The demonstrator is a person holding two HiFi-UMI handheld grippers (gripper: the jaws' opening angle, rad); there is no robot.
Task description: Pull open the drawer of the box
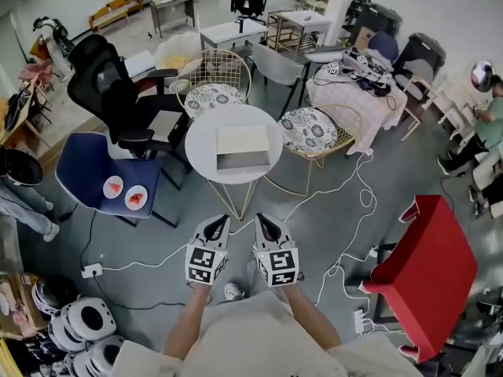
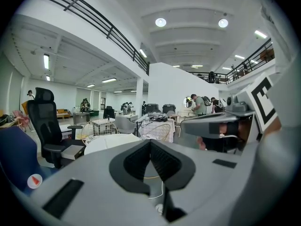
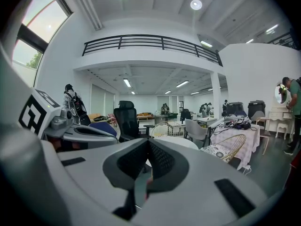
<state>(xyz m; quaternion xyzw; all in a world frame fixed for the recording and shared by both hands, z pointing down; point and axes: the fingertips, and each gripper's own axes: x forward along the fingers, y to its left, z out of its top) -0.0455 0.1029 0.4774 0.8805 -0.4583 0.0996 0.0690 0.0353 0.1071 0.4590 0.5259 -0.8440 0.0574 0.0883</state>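
A pale box (image 1: 243, 148) lies on the round white table (image 1: 201, 145). Its near part shows a grey hollow, so the drawer (image 1: 243, 162) looks pulled out toward me. Both grippers hang side by side over the floor, well short of the table's near edge. My left gripper (image 1: 222, 220) is shut with nothing between its jaws, and my right gripper (image 1: 261, 218) is shut and empty too. In the left gripper view the closed left gripper (image 2: 150, 143) points past the table (image 2: 109, 142). In the right gripper view the closed right gripper (image 3: 148, 143) points toward the table (image 3: 178, 142).
A black office chair (image 1: 116, 93) and a blue chair (image 1: 88, 167) with two plates stand left of the table. Wire chairs (image 1: 317, 133) flank its far side. A red table (image 1: 431, 269) stands at the right. White cables (image 1: 346, 203) cross the floor. Helmets (image 1: 88, 320) lie at lower left.
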